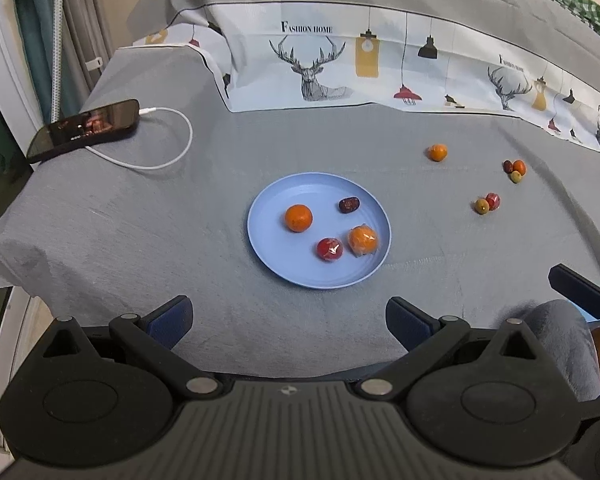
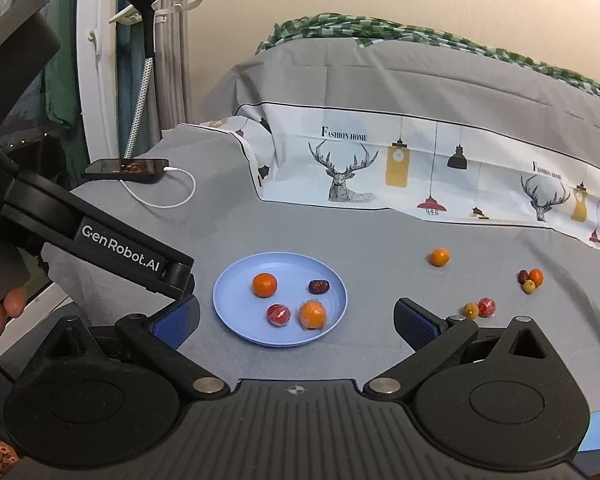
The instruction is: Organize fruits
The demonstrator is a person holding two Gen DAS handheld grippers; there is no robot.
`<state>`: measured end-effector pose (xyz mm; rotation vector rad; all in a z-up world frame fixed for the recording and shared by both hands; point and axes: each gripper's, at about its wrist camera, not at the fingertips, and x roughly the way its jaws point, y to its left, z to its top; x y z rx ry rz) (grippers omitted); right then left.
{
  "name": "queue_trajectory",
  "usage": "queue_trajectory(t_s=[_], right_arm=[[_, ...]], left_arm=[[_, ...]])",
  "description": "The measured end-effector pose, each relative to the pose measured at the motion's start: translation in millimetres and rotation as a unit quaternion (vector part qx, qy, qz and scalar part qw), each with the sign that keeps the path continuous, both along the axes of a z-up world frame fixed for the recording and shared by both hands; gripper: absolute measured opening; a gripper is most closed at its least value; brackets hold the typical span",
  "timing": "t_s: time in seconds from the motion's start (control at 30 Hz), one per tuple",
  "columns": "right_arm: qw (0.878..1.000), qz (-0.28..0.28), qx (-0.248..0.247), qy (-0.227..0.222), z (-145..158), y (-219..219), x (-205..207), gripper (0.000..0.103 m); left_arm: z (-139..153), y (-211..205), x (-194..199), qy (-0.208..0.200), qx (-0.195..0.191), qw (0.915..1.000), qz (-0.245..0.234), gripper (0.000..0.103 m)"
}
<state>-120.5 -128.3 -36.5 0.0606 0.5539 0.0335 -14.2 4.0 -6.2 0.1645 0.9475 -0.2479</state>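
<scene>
A light blue plate (image 1: 276, 264) (image 2: 228, 304) lies mid-table holding an orange (image 1: 298, 218) (image 2: 265, 284), a dark date (image 1: 348, 205) (image 2: 319, 286), a wrapped red fruit (image 1: 329, 249) (image 2: 278, 314) and a wrapped orange fruit (image 1: 363, 240) (image 2: 313, 314). Loose on the grey cloth to the right are a small orange (image 1: 437, 152) (image 2: 439, 257), a green-and-red pair (image 1: 488, 203) (image 2: 480, 308) and a cluster of three (image 1: 515, 169) (image 2: 531, 279). My left gripper (image 1: 289, 322) is open and empty, just short of the plate. My right gripper (image 2: 296, 326) is open, empty, near the plate's front edge.
A phone (image 1: 83, 129) (image 2: 126, 169) with a white cable (image 1: 172, 160) lies at the far left. A printed deer cloth (image 1: 340, 64) (image 2: 400, 168) rises behind the table. The left gripper's body (image 2: 100, 240) and a hand (image 2: 0, 312) fill the right wrist view's left side.
</scene>
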Motion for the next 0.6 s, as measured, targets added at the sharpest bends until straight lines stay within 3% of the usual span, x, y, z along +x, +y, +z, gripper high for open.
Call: queue_trajectory(t_s=[0.17, 0.37, 0.6], right_arm=[[1.000, -0.018, 0.021, 0.012, -6.1, -11.0, 8.4, 0.102], [0.994, -0.082, 0.067, 0.024, -15.8, -47.9, 15.0, 0.102], [0.971, -0.207, 0.111, 0.052, -42.8, -121.5, 20.5, 0.102]], left_arm=[[-2.8, -5.4, 6.6, 0.005, 0.007, 1.0000, 0.001, 0.103], [-5.8, -18.1, 20.0, 0.025, 0.001, 0.9997, -0.003, 0.103], [-20.7, -62.3, 47.8, 0.057, 0.005, 0.9980, -0.027, 0.103]])
